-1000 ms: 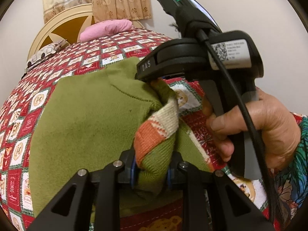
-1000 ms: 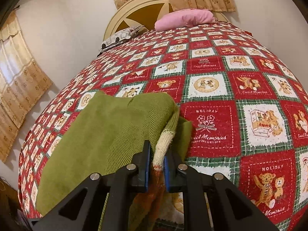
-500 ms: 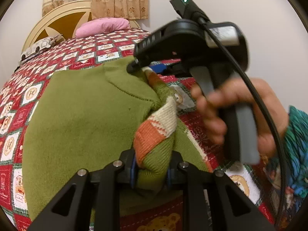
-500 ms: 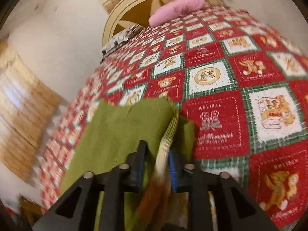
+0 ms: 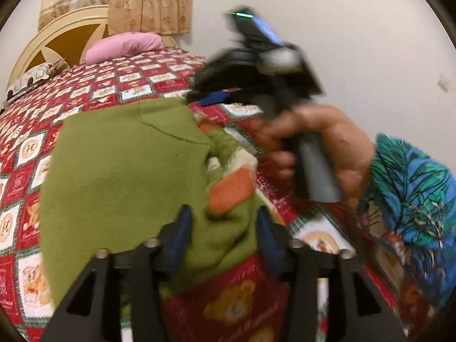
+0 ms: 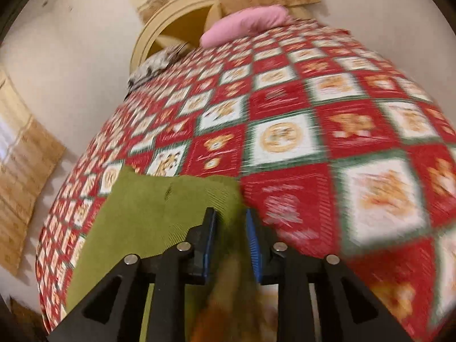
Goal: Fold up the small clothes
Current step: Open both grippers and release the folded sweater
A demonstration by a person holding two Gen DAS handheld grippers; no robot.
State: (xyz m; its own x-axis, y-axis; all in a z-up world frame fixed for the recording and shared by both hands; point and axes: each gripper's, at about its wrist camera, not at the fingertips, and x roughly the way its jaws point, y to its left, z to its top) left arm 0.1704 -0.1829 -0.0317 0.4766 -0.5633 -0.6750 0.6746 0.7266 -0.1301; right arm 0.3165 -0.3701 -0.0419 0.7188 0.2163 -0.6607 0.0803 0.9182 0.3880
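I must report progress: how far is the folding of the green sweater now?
Done: the green sweater lies doubled on the quilt. In hand: the left tongs have just been opening off its striped cuff, and the right tongs stand apart around the edge. Left: probably another fold.

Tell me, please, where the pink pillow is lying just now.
The pink pillow lies at the far end of the bed in both wrist views, against the cream headboard and beyond the green sweater.
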